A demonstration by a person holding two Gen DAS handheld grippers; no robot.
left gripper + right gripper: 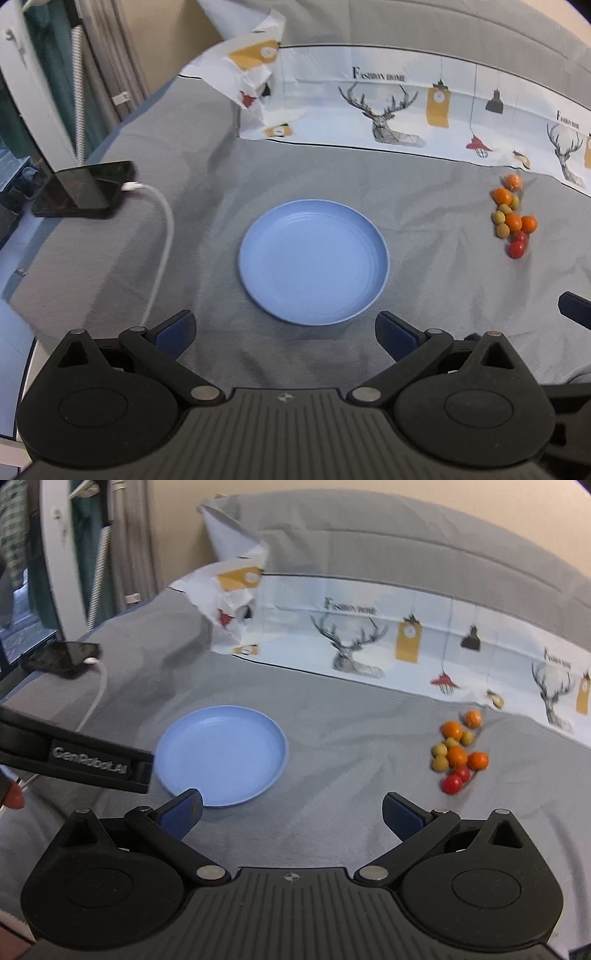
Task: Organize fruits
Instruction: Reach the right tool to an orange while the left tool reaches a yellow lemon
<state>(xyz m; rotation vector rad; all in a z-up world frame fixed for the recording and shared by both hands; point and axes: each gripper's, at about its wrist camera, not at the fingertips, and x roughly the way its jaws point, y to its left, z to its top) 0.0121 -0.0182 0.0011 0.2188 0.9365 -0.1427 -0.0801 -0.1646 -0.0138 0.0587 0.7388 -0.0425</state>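
Note:
An empty blue plate [314, 258] lies on the grey bed cover; it also shows in the right wrist view [221, 755]. A cluster of small fruits [511, 218], orange, yellow-green and two red, lies to the plate's right, also in the right wrist view [458, 755]. My left gripper [286, 332] is open and empty, just in front of the plate. My right gripper [293, 812] is open and empty, between plate and fruits, nearer to me. The left gripper's body [74, 762] shows at the left of the right wrist view.
A black phone [83, 188] with a white charging cable [162, 236] lies at the left bed edge. A white printed sheet with deer pictures [406, 107] runs behind the plate, with grey pillows beyond. The bed drops off at the left.

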